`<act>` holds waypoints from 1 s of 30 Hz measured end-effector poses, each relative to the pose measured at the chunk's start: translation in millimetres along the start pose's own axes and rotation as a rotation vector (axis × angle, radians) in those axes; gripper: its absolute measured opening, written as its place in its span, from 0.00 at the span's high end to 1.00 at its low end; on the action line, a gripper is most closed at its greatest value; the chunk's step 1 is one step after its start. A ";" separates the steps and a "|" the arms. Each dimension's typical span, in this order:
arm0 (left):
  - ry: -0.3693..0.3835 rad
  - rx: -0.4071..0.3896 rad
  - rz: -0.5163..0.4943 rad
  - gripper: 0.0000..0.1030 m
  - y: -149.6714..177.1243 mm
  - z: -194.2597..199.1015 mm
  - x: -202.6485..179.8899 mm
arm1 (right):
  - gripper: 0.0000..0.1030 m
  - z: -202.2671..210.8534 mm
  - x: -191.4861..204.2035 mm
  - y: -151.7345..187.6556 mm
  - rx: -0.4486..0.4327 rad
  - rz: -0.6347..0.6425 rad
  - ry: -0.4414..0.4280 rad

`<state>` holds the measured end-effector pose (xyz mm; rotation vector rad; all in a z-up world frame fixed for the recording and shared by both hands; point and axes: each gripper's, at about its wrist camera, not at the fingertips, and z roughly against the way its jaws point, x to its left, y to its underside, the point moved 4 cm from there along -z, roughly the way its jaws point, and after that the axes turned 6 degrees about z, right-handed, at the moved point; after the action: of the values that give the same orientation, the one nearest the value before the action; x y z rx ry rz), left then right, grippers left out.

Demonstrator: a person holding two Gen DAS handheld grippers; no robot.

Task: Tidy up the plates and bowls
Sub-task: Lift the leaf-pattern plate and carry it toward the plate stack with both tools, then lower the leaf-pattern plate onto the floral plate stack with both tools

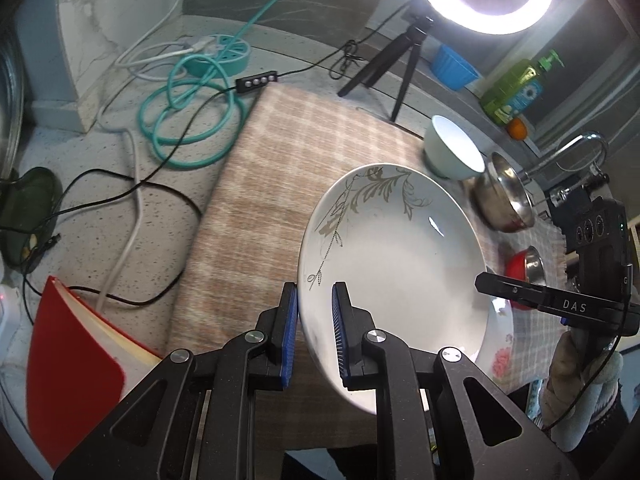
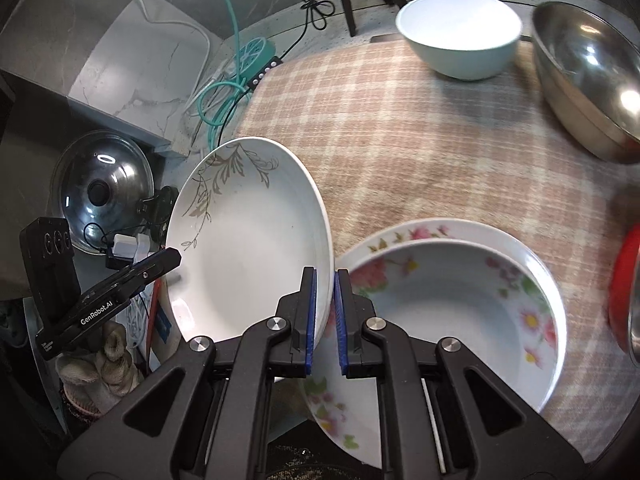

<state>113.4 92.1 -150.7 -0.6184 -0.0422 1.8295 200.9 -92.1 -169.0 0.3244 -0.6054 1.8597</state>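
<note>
A white plate with a grey leaf pattern point(image 1: 400, 248) point(image 2: 248, 248) hangs tilted above the checked cloth, held at both sides. My left gripper point(image 1: 316, 292) is shut on its left rim, the blue pads pressing the edge. My right gripper point(image 2: 325, 280) is shut on the opposite rim. Each gripper shows in the other's view, the right gripper point(image 1: 486, 284) at the plate's far edge and the left gripper point(image 2: 172, 258) likewise. Below on the right, a floral bowl point(image 2: 452, 304) sits in a floral plate point(image 2: 332, 412) point(image 1: 500, 356).
On the checked cloth point(image 1: 256, 184) point(image 2: 400, 136) stand a white bowl point(image 1: 452, 148) point(image 2: 460, 36), a steel bowl point(image 1: 508, 196) point(image 2: 588, 76) and a red bowl point(image 1: 520, 268) point(image 2: 622, 292). Teal cable point(image 1: 192, 120), a tripod point(image 1: 384, 64) and a red book point(image 1: 76, 360) lie around; a pot lid point(image 2: 102, 192) is at the left.
</note>
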 end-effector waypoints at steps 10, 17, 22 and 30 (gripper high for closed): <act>0.051 0.032 -0.067 0.85 17.6 -10.6 -44.7 | 0.91 33.7 -40.9 26.7 -0.029 -0.075 0.030; 0.068 0.065 -0.100 0.85 31.7 -19.9 -66.7 | 0.91 48.5 -62.5 46.0 -0.038 -0.117 0.048; 0.075 0.097 -0.120 0.85 43.9 -27.9 -78.8 | 0.91 54.8 -75.8 57.6 -0.038 -0.140 0.068; 0.079 0.141 -0.151 0.85 59.9 -38.5 -95.2 | 0.91 61.4 -94.4 72.2 -0.036 -0.174 0.096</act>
<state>97.9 -24.8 -166.3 -0.5718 0.0905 1.6453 164.1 -220.0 -182.8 0.2542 -0.5280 1.6849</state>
